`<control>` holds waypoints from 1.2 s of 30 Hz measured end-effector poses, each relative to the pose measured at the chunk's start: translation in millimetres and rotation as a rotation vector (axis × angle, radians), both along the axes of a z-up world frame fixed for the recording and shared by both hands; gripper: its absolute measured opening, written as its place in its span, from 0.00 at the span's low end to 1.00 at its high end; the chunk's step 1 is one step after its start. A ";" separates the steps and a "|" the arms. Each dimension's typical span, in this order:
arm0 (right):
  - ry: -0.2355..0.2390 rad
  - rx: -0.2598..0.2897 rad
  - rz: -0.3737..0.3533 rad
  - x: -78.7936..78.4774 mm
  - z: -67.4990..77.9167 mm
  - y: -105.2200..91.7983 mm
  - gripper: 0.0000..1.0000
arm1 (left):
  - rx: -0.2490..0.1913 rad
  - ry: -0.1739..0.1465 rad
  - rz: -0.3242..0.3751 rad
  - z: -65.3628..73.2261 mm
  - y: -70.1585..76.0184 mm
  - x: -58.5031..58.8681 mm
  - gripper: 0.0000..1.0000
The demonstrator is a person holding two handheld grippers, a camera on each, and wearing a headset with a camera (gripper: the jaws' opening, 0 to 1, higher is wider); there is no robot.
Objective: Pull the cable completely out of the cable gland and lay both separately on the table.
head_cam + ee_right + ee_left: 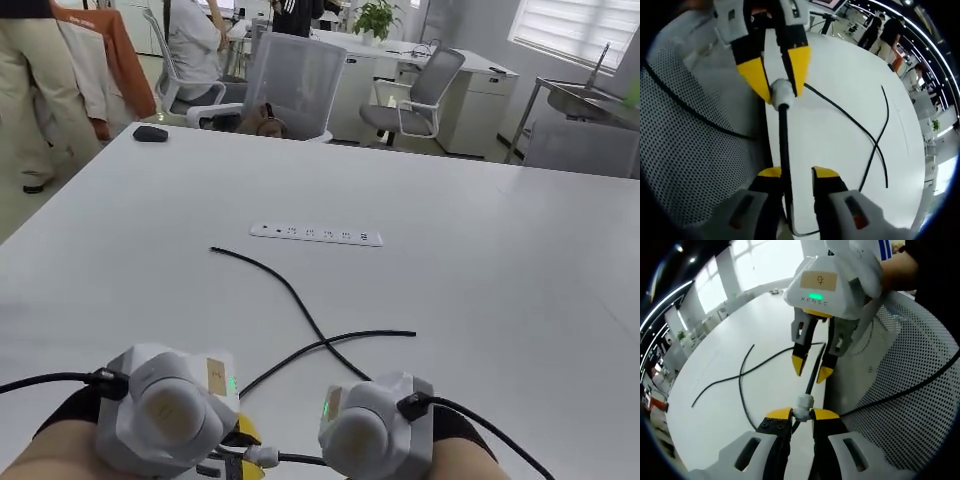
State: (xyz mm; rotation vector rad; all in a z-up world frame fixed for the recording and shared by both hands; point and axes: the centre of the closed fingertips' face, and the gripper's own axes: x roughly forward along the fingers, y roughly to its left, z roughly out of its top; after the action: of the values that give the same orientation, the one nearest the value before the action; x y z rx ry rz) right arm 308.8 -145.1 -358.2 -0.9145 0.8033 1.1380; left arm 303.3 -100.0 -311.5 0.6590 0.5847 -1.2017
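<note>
1. The left tongs (802,414) are gripping the white cable gland (780,93) between their yellow tips, anchoring it by the near edge of the tabletop (480,260) so it cannot follow a pull.
2. The black cable (784,145) is running out of the gland, not yet freed. Its slack is lying crossed over the tabletop.
3. The right tongs (799,173) are straddling that cable at a narrow gap, not visibly pinching it. They are probably lining up to clamp and draw it away from the gland.

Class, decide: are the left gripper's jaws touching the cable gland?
Touching. The left gripper view shows the left gripper pinching the white gland between its yellow jaws, with no gap on either side.
</note>
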 end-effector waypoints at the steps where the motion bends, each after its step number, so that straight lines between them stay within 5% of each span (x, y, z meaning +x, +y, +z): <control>1: 0.004 0.016 0.012 -2.0 1.2 3.8 0.20 | 0.002 -0.001 -0.004 -0.2 -0.2 -0.3 0.17; 8: -0.009 0.072 0.071 -6.7 9.1 17.7 0.15 | -0.014 0.001 -0.020 1.6 -3.5 -1.8 0.17; 12: 0.014 0.078 0.092 -11.3 8.6 19.3 0.00 | -0.015 0.002 -0.026 1.6 -4.4 -2.5 0.17; 15: 0.020 0.032 0.102 -13.3 1.7 13.8 0.00 | -0.024 0.020 -0.035 1.1 -6.7 -6.2 0.17; 18: 0.018 0.015 0.086 -9.6 -0.1 9.5 0.00 | -0.004 0.004 -0.042 -0.9 -6.2 -5.7 0.16; 36: 0.013 0.077 0.002 0.2 9.0 7.5 0.00 | -0.026 -0.012 0.004 4.1 -1.2 4.1 0.16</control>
State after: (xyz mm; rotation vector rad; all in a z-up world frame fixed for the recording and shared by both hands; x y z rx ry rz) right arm 309.0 -137.7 -349.2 -0.8442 0.7640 1.1696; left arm 307.4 -101.1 -307.4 0.6418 0.5592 -1.1987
